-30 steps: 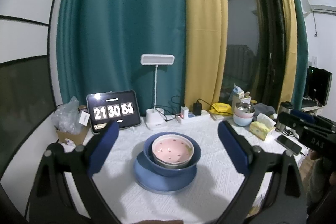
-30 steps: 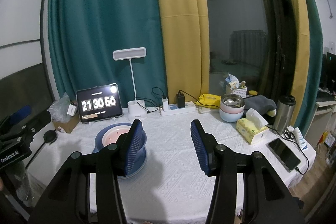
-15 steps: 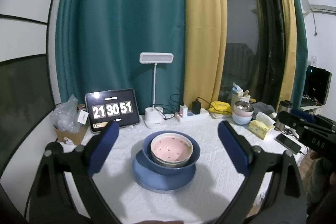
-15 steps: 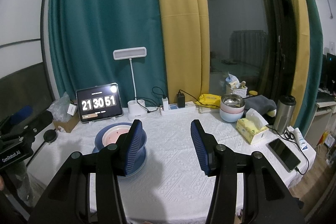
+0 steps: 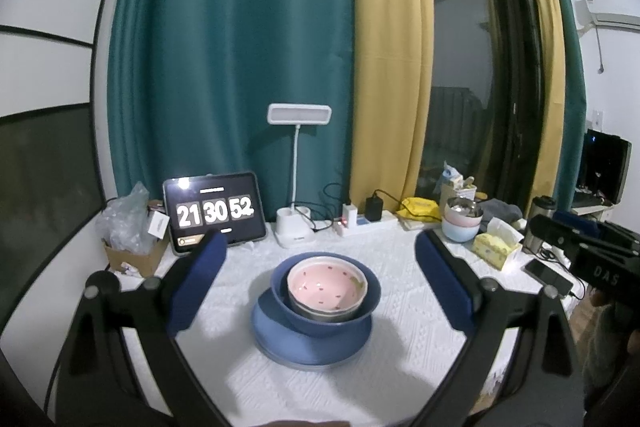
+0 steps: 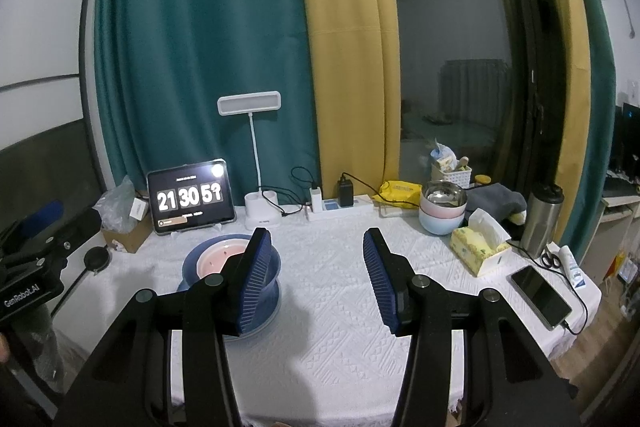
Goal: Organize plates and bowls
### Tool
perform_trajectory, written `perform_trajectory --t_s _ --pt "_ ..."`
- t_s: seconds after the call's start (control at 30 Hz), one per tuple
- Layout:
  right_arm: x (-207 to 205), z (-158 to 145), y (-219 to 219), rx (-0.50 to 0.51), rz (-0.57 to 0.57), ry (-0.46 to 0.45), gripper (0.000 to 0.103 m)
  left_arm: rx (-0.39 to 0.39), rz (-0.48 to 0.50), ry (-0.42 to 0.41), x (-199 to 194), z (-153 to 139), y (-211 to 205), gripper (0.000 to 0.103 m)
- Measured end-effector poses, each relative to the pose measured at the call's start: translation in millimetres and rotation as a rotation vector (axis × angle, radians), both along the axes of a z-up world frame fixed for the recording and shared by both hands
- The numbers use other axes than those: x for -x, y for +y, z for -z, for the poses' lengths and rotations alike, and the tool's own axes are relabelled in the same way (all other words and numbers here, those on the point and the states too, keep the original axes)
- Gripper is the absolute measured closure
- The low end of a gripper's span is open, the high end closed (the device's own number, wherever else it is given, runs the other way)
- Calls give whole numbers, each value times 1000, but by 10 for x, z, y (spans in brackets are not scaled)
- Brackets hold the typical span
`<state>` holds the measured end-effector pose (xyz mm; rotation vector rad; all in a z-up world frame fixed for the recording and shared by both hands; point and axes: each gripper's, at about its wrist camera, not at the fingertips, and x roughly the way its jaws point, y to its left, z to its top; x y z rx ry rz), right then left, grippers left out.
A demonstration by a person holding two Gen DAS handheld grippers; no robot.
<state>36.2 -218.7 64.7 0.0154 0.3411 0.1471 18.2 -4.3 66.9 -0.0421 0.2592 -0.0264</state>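
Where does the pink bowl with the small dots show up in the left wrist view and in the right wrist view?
Left wrist view: the pink bowl sits low in the centre, nested in the blue bowl on the blue plate.
Right wrist view: the pink bowl is lower left, partly hidden behind one of the right gripper fingers.
Shared landmark: the tablet clock behind the stack.

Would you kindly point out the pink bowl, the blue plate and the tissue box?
pink bowl (image 5: 325,282): left wrist view, inner bottom.
blue plate (image 5: 267,325): left wrist view, bare left rim.
tissue box (image 6: 476,247): right wrist view, yellow side.
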Motion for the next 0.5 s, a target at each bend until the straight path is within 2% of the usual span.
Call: perform_trajectory --t_s 0.5 --pt "1 -5 7 0 1 0 52 2 0 0 0 -4 6 7"
